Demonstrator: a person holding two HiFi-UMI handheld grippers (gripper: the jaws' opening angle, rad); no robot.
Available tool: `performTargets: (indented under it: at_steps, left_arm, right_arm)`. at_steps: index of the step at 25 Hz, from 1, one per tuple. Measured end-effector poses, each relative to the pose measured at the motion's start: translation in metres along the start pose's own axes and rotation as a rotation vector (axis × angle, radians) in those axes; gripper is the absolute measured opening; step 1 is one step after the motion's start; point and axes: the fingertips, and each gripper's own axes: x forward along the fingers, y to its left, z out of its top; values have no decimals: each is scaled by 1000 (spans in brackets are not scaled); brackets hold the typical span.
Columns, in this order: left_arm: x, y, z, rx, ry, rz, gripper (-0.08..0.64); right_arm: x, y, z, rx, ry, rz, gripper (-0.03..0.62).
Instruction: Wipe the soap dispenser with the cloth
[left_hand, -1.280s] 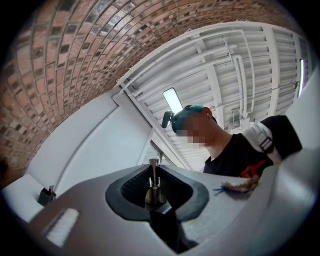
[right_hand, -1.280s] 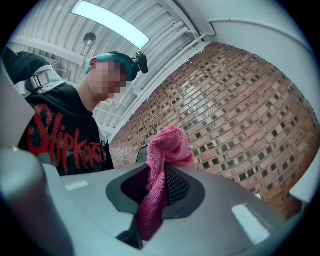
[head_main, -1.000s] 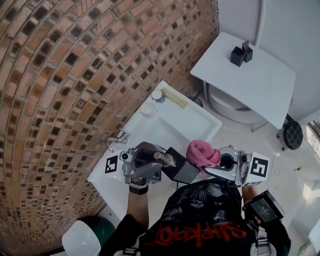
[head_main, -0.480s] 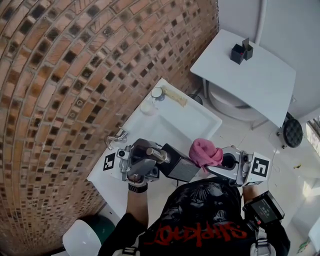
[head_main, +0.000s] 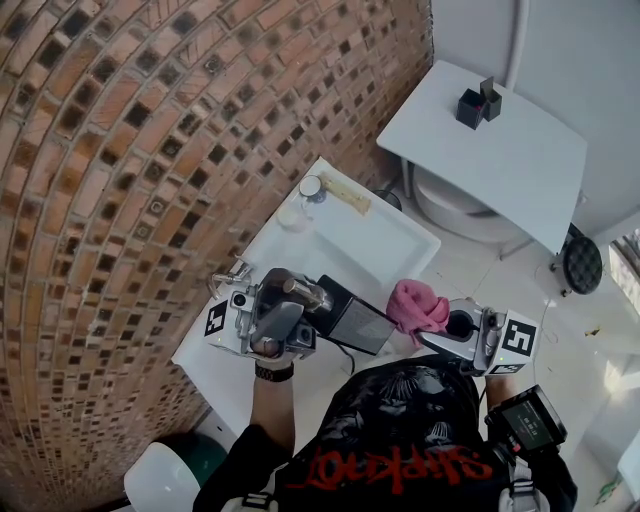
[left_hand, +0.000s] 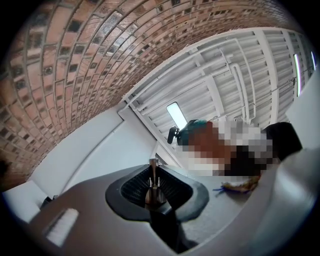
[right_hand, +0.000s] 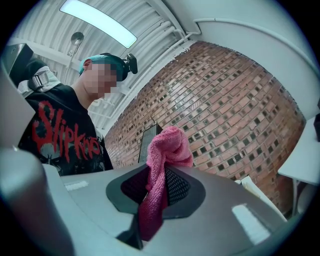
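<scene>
Two grips: your left gripper (head_main: 296, 312) clamps the dark box-shaped soap dispenser (head_main: 355, 322), your right gripper (head_main: 443, 328) pinches the bunched pink cloth (head_main: 416, 306) just right of it

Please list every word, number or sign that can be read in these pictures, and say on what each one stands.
"Slipkno": red letters on the person's black shirt, last part hidden; the head view shows the same print upside down.
Left cube and right cube: square patterns only, no letters.
Wrist screen: too small to read.
</scene>
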Motion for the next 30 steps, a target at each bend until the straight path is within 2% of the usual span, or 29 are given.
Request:
performTargets:
  at_steps: [4,8,13,21,30]
  left_arm:
    - [-5,8,-10,-7,34,26,61]
    - [-6,15,-17,-37,29,32,61]
    - [-11,37,-37,-46,74,85,61]
    - [-53,87,-80,-89,156,215,61]
    - [-97,149,-127,-105,285,362,61]
  right_arm:
    - [-3,1,-4,1,-10,-31,55]
    - [-5,1,-3,6,-16,-64,56]
    - [-22,-8,0,-10,-3,-101,56]
    - [-25,-16,1,-26,10,-157,57]
    - [-27,-24,-5,-11,31,-208,57]
